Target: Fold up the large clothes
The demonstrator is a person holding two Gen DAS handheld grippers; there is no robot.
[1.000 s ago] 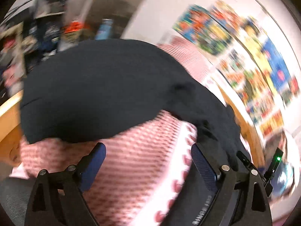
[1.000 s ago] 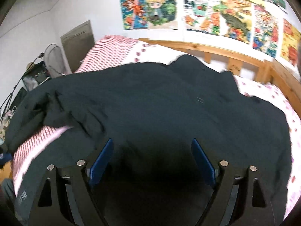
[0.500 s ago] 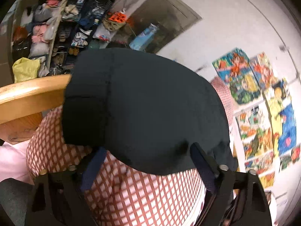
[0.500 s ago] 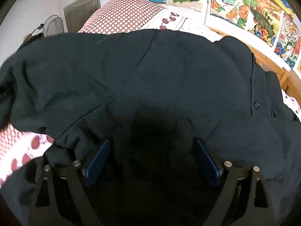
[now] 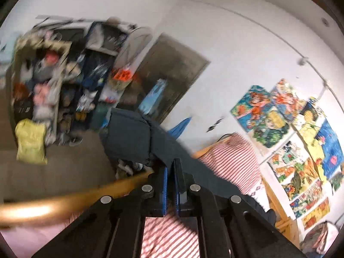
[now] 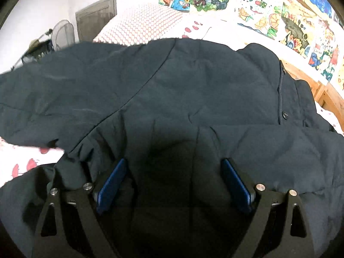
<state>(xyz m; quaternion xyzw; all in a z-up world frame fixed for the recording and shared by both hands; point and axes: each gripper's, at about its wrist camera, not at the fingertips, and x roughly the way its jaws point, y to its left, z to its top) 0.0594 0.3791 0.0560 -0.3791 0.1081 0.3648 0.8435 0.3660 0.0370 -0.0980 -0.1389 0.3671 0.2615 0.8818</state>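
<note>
The left gripper (image 5: 171,172) had its blue pads pressed together, pinching a fold of the dark navy jacket (image 5: 131,137); from the pinch the cloth rose forward and hung in a lifted flap above the wooden bed rail (image 5: 64,202); below the fingers lay the red-checked bedding (image 5: 169,238); farther off, blurred, stood cluttered shelves (image 5: 49,81), a grey door (image 5: 172,71) and a wall of colourful posters (image 5: 286,118). The right gripper (image 6: 173,178) was spread wide, pads apart and closed on nothing, low over the jacket (image 6: 172,90), which was laid broadly across the bed; a button (image 6: 285,114) showed by its placket; beyond lay a checked pillow (image 6: 142,25), then a fan (image 6: 63,34).
</note>
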